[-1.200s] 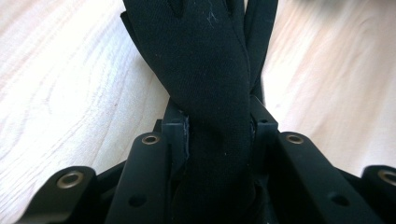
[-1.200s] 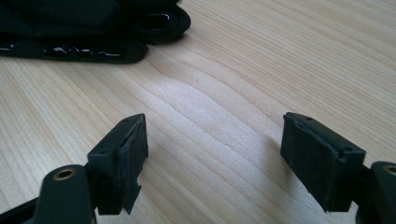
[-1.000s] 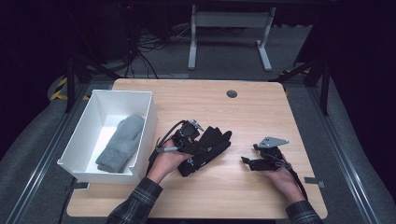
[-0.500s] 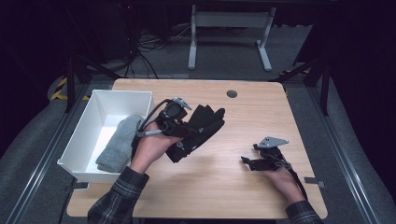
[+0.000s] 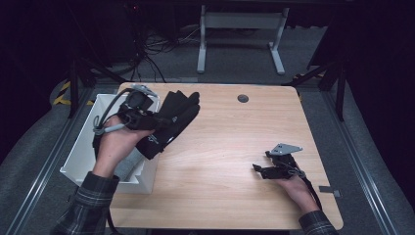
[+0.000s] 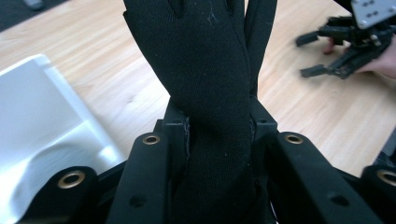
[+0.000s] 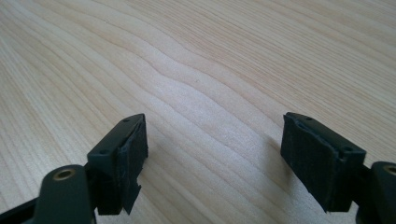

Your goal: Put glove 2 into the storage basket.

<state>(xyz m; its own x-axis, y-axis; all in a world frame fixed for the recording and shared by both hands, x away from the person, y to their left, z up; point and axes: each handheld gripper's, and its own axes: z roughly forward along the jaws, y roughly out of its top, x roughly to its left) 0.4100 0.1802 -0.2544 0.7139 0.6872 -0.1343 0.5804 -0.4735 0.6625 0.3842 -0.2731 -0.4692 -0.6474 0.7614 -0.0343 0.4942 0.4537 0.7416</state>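
Wooden table (image 5: pixel 220 147) lying under us — our left gripper (image 5: pixel 147 120) is clamping a black glove (image 5: pixel 171 122) at upper left; our right gripper (image 5: pixel 266 166) is gaping empty.

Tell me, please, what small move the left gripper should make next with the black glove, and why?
Probably carry it a little further left and lower it over the white bin. The left gripper is shut on the black glove, held up beside the bin's rim, and a grey cloth already lies inside.
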